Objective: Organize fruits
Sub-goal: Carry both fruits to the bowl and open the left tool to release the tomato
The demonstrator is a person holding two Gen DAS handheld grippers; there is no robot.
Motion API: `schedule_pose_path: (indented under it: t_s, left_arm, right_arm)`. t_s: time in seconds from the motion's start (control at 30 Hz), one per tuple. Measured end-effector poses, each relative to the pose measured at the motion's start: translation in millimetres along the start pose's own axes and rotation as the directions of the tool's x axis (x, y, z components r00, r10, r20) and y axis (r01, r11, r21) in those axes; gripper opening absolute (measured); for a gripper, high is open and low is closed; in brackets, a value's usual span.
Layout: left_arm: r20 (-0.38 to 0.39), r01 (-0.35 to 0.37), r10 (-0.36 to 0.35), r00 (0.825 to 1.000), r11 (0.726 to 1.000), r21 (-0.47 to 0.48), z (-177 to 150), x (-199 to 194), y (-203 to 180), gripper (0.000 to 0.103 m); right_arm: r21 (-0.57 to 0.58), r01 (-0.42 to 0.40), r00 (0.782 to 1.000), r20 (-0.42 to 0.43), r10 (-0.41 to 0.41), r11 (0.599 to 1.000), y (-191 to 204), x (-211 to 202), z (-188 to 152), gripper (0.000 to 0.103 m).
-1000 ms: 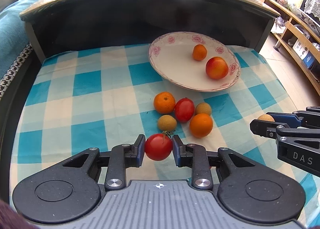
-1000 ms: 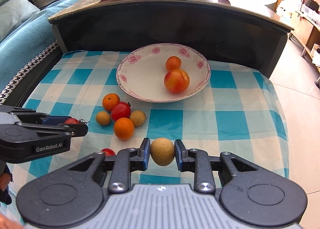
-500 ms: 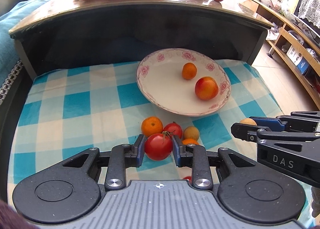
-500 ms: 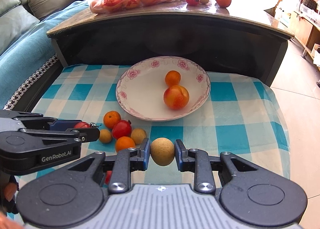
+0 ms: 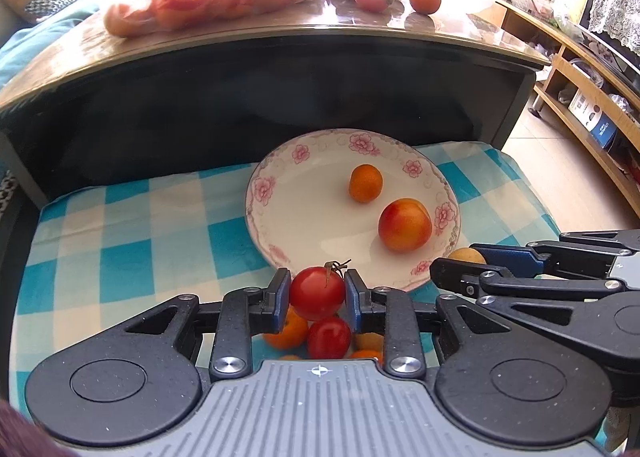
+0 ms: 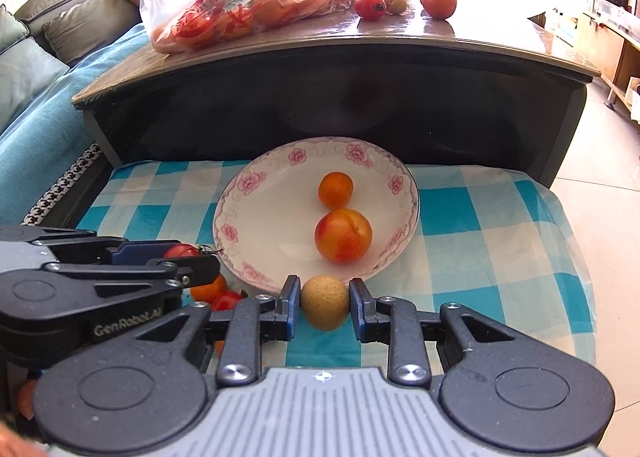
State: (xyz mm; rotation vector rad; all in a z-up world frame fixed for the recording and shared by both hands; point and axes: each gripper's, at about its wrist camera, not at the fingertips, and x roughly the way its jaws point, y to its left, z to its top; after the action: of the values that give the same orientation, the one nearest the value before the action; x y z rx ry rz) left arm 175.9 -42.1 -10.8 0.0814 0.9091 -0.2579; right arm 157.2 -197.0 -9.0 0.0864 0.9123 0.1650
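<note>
My left gripper (image 5: 317, 292) is shut on a red tomato (image 5: 316, 291) with a green stem, held at the near rim of the flowered white plate (image 5: 312, 217). My right gripper (image 6: 325, 302) is shut on a tan round fruit (image 6: 325, 302), also at the plate's near rim (image 6: 248, 269). The plate holds a small orange (image 5: 365, 182) and a red-yellow peach (image 5: 405, 224). Loose fruit lies below my left gripper: an orange (image 5: 289, 331), a second red tomato (image 5: 329, 337) and others partly hidden. The right gripper shows at the right of the left wrist view (image 5: 460, 261).
The plate rests on a blue and white checked cloth (image 6: 480, 249). Behind it stands a dark table (image 6: 340, 69) with a bag of fruit (image 6: 248, 13) and loose fruit on top. A sofa (image 6: 44, 69) is at the left, wooden shelves (image 5: 588, 105) at the right.
Both grippers have moved forward toward the plate, each still holding its fruit. The loose fruit on the cloth now lies under and behind the left gripper's fingers.
</note>
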Motion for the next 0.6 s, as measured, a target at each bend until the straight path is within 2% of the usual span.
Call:
schedule_pose_path:
  t_s: [0.17,0.6]
  left_arm:
    - [-0.016,-0.008,0.008,1.0,1.0,0.003,4,17,-1,0.036]
    - [-0.019,-0.021,0.021,1.0,1.0,0.007,12,35,3,0.036]
  right_arm:
    - [-0.018,-0.005,1.0,0.0,0.005,1.0,-3,14,7,0.029]
    - [0.033,-0.047,0.999,0.015,0.046,0.998,-17,38,10,0.029]
